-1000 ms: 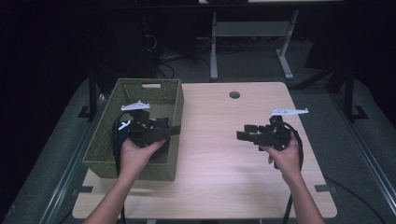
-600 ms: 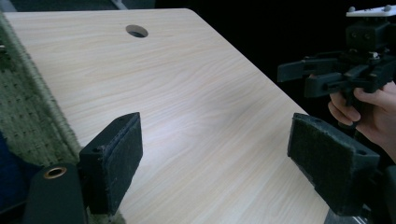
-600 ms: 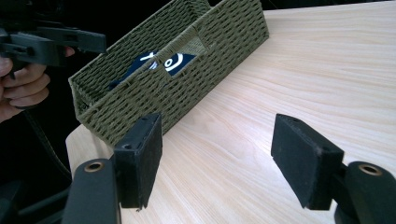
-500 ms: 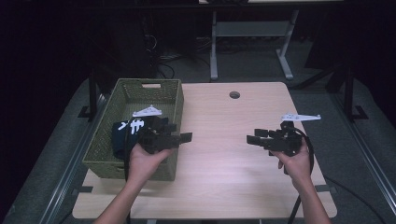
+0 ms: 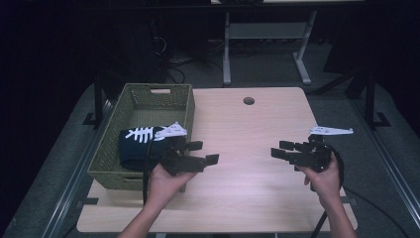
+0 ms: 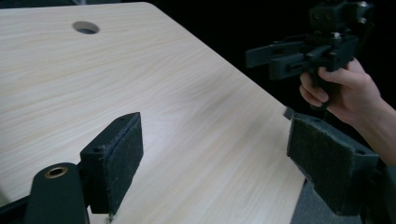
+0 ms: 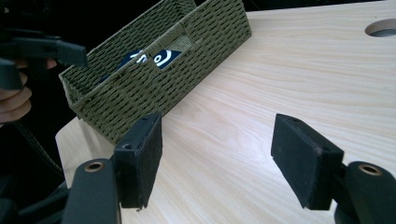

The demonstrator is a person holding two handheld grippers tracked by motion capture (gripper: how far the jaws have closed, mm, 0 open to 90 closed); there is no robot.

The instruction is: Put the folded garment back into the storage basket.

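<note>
Writing is nowhere legible; the only marking is a white fish-skeleton print on the one folded dark garment [image 5: 141,146], which lies inside the single green woven basket [image 5: 184,106] at the table's [image 5: 247,134] nine o'clock side. The table is pale wood with one round hole [image 5: 248,100] at twelve o'clock. Two grippers are in play. The left gripper [image 5: 204,152], at the basket's four o'clock corner, has its jaws spread apart with bare tabletop between the pads. The right gripper [image 5: 278,149], at the table's four o'clock edge, points toward nine o'clock, jaws likewise parted and holding nothing. Both sit well apart from each other.
</note>
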